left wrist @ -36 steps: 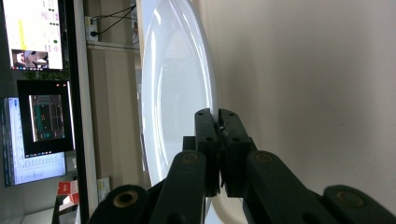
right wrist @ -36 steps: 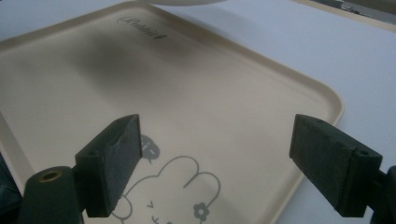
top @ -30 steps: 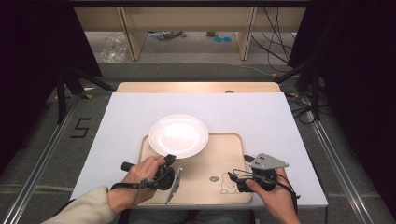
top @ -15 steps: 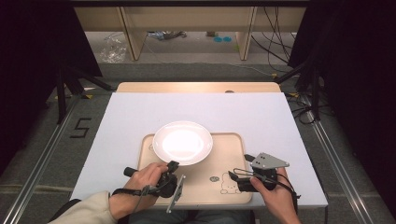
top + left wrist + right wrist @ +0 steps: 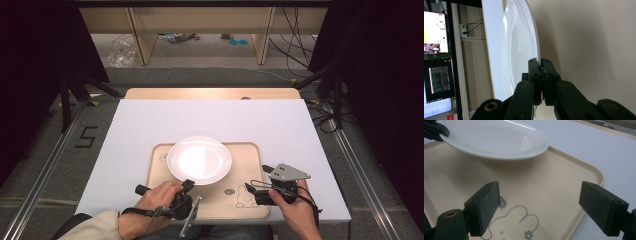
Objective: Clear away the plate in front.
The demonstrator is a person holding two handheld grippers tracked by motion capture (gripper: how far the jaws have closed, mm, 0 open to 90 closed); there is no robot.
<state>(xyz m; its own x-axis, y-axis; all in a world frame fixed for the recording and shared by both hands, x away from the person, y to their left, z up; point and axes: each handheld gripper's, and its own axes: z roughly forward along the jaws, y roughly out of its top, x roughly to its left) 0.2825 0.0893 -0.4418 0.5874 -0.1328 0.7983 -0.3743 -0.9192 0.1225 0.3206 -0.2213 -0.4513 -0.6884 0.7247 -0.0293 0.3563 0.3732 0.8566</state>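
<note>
White table [image 5: 150,125] carries a beige tray [image 5: 250,155], over which the plate [image 5: 199,160] is lifted by its near rim. Left gripper [image 5: 541,65] fingers are clamped there; right gripper [image 5: 539,207] fingers stand apart. Glossy ceramic looks stiff, slippery and breakable, so a rim hold seems best.

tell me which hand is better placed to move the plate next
Left. The left hand-held gripper is already shut on the rim of the white plate. The right hand-held gripper stands open over the tray, apart from the plate.
</note>
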